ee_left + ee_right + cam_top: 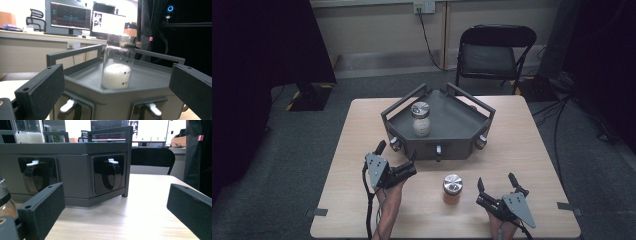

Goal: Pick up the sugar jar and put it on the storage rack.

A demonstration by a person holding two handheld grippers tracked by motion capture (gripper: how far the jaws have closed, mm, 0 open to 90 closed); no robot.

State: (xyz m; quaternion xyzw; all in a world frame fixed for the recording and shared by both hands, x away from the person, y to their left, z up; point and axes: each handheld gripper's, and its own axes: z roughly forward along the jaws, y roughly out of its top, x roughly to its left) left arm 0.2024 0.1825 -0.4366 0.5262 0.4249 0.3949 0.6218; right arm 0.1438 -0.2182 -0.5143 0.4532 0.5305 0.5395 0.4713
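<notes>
Both the left gripper [398,151] and right gripper [496,182] gape empty beside a silver-capped jar [452,188] of brown powder.

The table [362,210] has a pale wood-grain top with a smooth, matt finish. On it stands a tray [457,131] of grey, matt material with smooth walls and a railed rim; glossy black recesses with white plastic levers sit in the tray's front wall. Inside the tray, a jar [420,120] of clear, glossy glass or plastic holds white grainy contents under a shiny metal lid. In front of the tray, a second jar [452,189] carries the same bright metal lid over brownish contents. The left gripper [398,151] and right gripper [496,183] have matt black jaws with a fine, rough texture. Behind the tray, a chair [492,55] has a black, slightly glossy seat.
</notes>
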